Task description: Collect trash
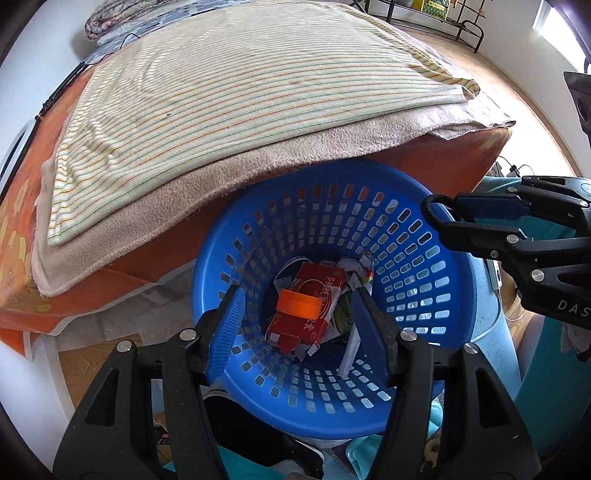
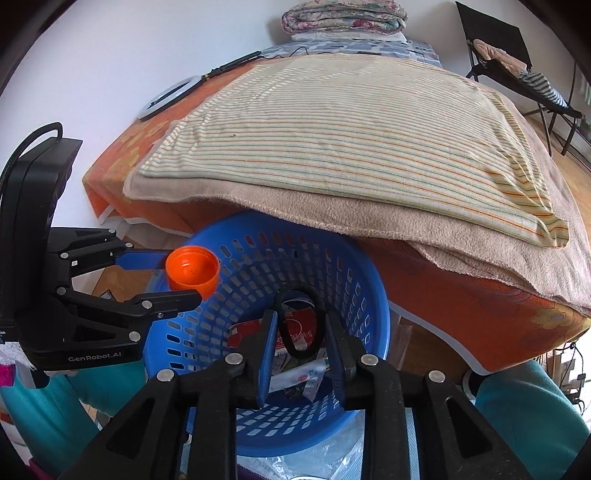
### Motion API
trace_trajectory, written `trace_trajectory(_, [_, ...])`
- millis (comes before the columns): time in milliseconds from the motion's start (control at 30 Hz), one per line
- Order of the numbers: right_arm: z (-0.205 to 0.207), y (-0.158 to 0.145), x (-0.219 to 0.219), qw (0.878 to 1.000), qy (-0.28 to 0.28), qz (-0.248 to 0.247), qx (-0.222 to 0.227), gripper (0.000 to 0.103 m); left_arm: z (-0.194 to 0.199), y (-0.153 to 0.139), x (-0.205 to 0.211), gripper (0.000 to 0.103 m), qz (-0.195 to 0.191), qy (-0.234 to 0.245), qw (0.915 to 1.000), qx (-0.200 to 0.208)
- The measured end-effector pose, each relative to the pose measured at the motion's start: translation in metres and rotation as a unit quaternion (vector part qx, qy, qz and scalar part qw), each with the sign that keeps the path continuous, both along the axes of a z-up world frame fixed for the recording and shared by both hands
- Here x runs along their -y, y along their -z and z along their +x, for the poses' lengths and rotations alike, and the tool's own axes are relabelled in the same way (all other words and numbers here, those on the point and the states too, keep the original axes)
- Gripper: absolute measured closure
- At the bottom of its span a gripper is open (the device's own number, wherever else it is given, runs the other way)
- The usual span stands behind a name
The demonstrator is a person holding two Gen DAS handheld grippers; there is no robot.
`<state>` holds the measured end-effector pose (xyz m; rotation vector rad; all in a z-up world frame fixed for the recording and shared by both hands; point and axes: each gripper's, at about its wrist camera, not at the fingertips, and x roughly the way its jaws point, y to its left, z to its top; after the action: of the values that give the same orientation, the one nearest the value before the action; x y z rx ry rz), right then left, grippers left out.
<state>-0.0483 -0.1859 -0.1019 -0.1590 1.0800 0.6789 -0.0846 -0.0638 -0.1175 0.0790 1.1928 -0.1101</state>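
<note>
A blue perforated basket (image 1: 436, 295) (image 2: 207, 354) stands below the bed's edge and holds a red packet (image 1: 314, 291) and paper scraps. My left gripper (image 1: 297, 304) (image 2: 184, 271) is over the basket's left rim, jaws wide, with an orange bottle cap (image 1: 298, 303) (image 2: 192, 271) between its fingers. My right gripper (image 2: 299, 328) (image 1: 437, 212) is above the basket, shut on a black elastic hair band (image 2: 297, 321) (image 1: 430, 210) that loops out past its fingertips.
A bed with an orange sheet (image 2: 461, 302), a beige towel (image 1: 147, 229) and a striped cloth (image 2: 351, 140) fills the view behind the basket. A folded quilt (image 2: 343, 16) lies at the far end. A black chair (image 2: 517, 74) stands at right. Teal fabric (image 2: 528, 413) lies below.
</note>
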Motion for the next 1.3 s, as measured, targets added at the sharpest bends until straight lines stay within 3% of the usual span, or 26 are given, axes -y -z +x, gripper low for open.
trace_trajectory(67, [0.001,0.002,0.000,1.000,0.001,0.000,-0.006,0.072,0.000,-0.001,0.000,0.038,0.001,-0.002,1.0000,0.001])
trace_trajectory(333, [0.002,0.006,-0.003,1.000,0.006,-0.007,-0.010,0.041,0.001,0.000,-0.002,0.032,0.006,-0.003,1.0000,-0.001])
trace_trajectory(633, [0.006,0.009,0.001,0.999,0.025,-0.019,-0.018,0.021,0.003,-0.002,-0.005,0.027,0.009,-0.009,0.9999,0.003])
trace_trajectory(1300, [0.010,-0.001,0.008,0.998,0.059,-0.021,-0.003,0.012,0.008,-0.022,-0.013,0.026,0.000,-0.032,0.9990,0.030])
